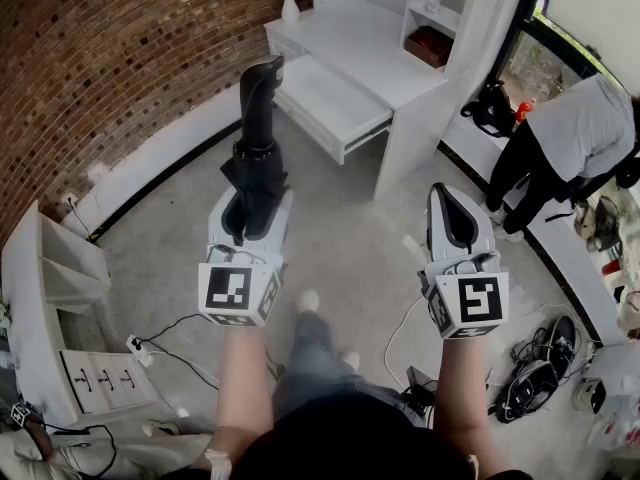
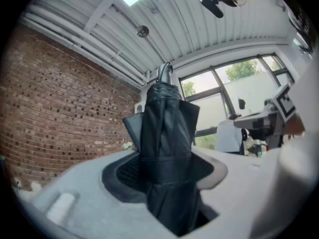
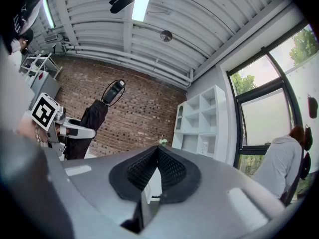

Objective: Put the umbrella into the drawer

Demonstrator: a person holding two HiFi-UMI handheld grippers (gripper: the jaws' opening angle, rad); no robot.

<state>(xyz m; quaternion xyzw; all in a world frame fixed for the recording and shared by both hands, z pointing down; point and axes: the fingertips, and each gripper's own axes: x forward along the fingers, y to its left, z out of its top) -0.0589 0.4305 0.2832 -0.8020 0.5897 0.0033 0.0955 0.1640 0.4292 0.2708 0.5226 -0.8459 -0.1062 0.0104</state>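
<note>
we see one drawer point(image 1: 325, 103) open at the far side, under the white surface point(image 1: 370, 53) that carries one vase point(image 1: 289, 6). one person point(image 1: 570, 138) bends at the far right, and cables point(image 1: 540, 353) lie near right. our left hand-held gripper point(image 1: 250, 213) clamps the one folded umbrella point(image 1: 258, 118), its handle pointing far. our right hand-held gripper point(image 1: 455, 218) is clenched on nothing.

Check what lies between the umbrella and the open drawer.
Nothing stands there. In the head view only bare grey floor shows between the umbrella, clamped in the left hand-held gripper, and the white drawer.
</note>
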